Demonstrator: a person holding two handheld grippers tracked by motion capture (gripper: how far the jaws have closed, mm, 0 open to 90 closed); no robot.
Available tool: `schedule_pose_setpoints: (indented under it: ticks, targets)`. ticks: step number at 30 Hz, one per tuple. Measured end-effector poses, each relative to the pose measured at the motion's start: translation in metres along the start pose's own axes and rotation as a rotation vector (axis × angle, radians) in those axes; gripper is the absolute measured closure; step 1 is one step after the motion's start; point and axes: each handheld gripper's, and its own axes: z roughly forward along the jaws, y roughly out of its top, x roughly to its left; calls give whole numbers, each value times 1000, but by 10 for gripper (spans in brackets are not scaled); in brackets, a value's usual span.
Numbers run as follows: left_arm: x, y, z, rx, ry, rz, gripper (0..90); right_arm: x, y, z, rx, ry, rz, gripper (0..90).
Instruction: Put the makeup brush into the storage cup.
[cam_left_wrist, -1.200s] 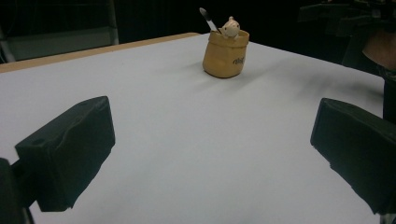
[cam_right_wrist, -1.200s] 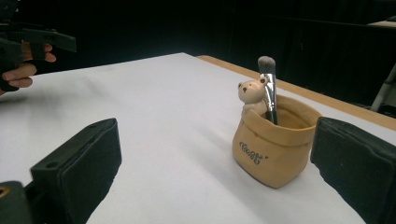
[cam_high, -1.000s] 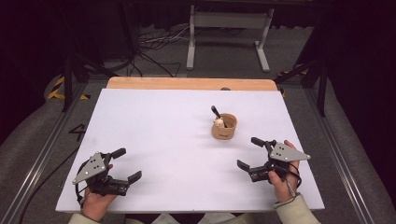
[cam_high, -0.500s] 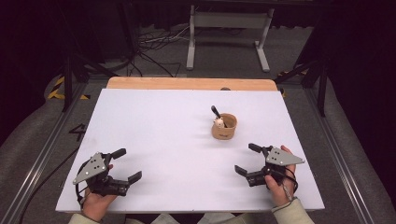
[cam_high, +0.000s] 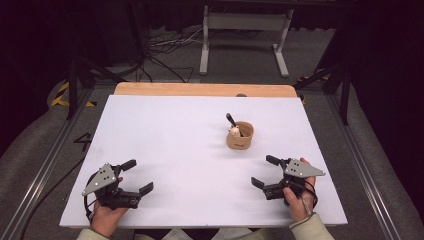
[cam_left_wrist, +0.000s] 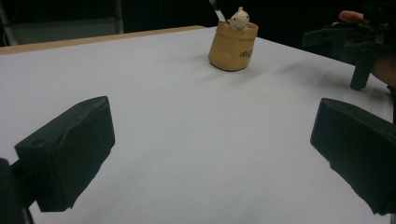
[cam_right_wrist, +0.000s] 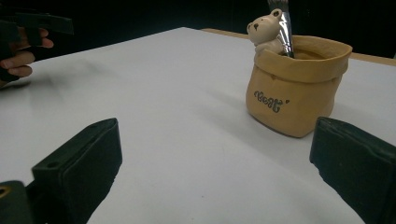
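Was a table (cam_high: 165, 150) with a flat white top and a strip of bare wood (cam_high: 205, 89) along its far edge. Carried one tan cup (cam_high: 240, 135) shaped like a little sack, standing upright right of the middle, toward the far side. Had dark lettering on its front, a small bear figure (cam_right_wrist: 267, 29) at its rim and a dark-handled tool (cam_high: 231, 119) leaning out.
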Motion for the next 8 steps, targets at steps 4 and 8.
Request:
schedule_pose_setpoints:
  ticks: [4, 8]
  targets:
    - [0, -1, 1, 6, 2, 20, 2, 1, 1, 0, 0, 1, -7, 24]
    - [0, -1, 1, 3, 4, 18, 1, 1, 2, 0, 1, 0, -12, 24]
